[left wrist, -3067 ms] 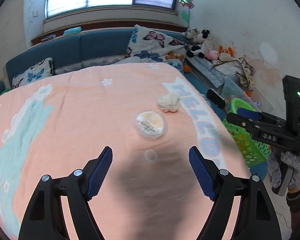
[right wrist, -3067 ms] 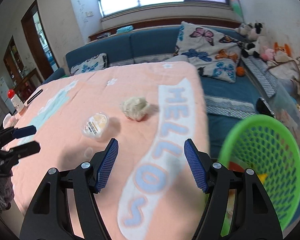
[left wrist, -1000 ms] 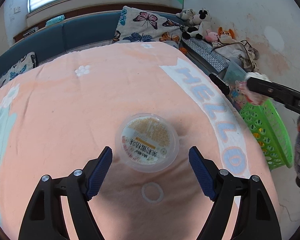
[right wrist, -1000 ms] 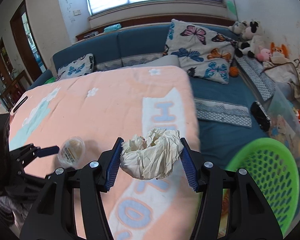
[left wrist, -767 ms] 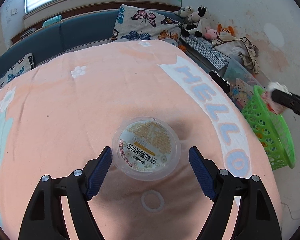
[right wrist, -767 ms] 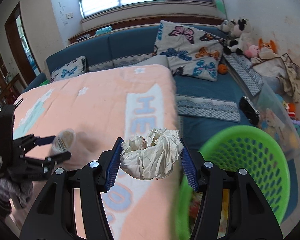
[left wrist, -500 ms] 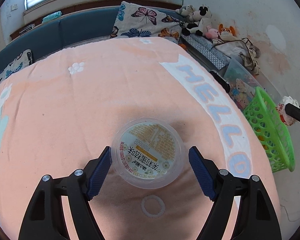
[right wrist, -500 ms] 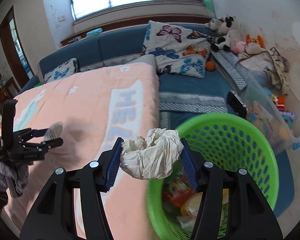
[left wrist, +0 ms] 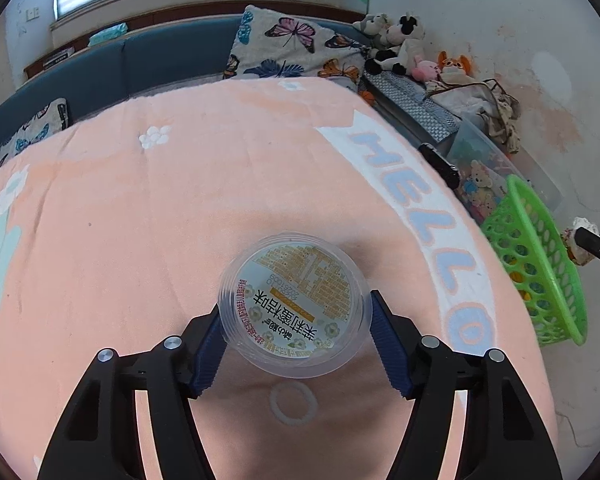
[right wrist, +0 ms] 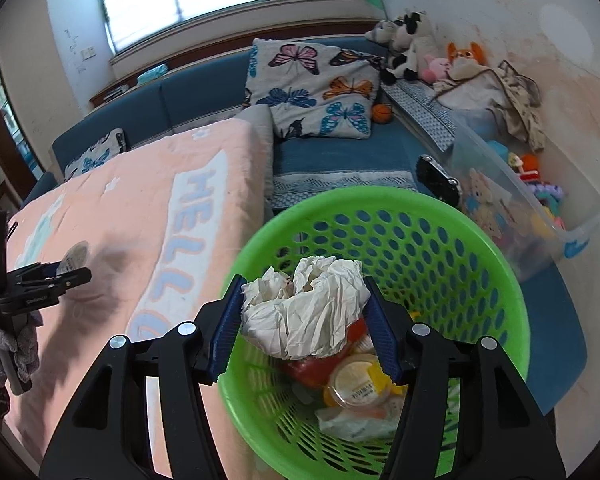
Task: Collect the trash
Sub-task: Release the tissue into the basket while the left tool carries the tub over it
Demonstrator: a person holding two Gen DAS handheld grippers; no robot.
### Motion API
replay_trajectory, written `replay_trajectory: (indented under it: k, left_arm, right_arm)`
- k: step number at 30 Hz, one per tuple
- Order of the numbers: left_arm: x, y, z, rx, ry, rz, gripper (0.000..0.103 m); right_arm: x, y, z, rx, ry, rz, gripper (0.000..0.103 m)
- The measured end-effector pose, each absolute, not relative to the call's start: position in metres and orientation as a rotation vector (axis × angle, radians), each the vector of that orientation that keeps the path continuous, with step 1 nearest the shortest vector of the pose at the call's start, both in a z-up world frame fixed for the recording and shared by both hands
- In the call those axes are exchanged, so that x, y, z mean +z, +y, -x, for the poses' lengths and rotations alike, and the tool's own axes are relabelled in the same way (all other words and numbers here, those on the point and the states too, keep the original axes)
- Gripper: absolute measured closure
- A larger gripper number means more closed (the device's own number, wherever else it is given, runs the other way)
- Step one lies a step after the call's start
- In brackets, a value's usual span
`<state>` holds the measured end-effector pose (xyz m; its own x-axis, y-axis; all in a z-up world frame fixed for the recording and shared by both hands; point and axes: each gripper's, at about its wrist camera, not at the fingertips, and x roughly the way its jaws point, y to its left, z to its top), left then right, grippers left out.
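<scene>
My left gripper [left wrist: 295,330] is shut on a round clear plastic cup [left wrist: 294,306] with a printed foil lid, on the peach blanket [left wrist: 140,220]. My right gripper [right wrist: 304,320] is shut on a crumpled white paper ball [right wrist: 304,308] and holds it over the open green basket [right wrist: 460,264]. The basket holds a yellow-lidded cup, red wrappers and white plastic. In the left wrist view the basket [left wrist: 540,264] stands off the blanket's right edge, with the paper ball [left wrist: 580,236] above it. The left gripper with its cup [right wrist: 70,262] shows at the left of the right wrist view.
A blue sofa [right wrist: 340,160] with butterfly cushions [right wrist: 320,88] lies behind. A clear bin of toys [right wrist: 516,208] stands right of the basket. Stuffed animals [left wrist: 396,44] sit by the wall. A black object [right wrist: 436,180] lies on the sofa edge.
My left gripper has closed on the cup. My right gripper has carried the paper ball from the blanket to above the basket.
</scene>
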<state>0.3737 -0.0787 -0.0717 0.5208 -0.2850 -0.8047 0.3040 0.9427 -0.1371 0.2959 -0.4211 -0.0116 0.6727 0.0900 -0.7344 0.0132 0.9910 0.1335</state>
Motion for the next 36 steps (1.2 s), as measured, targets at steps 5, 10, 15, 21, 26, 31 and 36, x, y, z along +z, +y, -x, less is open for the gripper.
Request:
replay_trajectory:
  k: [5,10,15,21,26,31,36]
  left_arm:
    - [-0.055,-0.090,-0.361,-0.388,0.924,-0.036,0.039]
    - [-0.036,-0.110,-0.346,-0.435,0.888,-0.052,0.039]
    - [-0.019,-0.135,-0.332,-0.492,0.860,-0.063,0.039]
    - [-0.008,-0.169,-0.321,-0.552,0.846,-0.070,0.039]
    - [-0.005,-0.203,-0.312,-0.602,0.843,-0.097,0.039]
    - [-0.004,-0.237,-0.306,-0.647,0.847,-0.117,0.039]
    - [-0.007,-0.268,-0.305,-0.676,0.859,-0.139,0.039]
  right_arm:
    - [-0.012,-0.434,-0.286,0.012,0.830,-0.140,0.044]
    - [-0.013,-0.450,-0.277,-0.010,0.832,-0.171,0.040]
    - [-0.011,-0.462,-0.269,-0.028,0.822,-0.189,0.032]
    - [-0.008,-0.475,-0.255,-0.032,0.805,-0.212,0.030]
    - [-0.006,-0.481,-0.241,-0.029,0.799,-0.210,0.030]
    - [-0.007,-0.486,-0.228,-0.037,0.799,-0.187,0.030]
    - [-0.009,-0.494,-0.214,-0.041,0.798,-0.197,0.030]
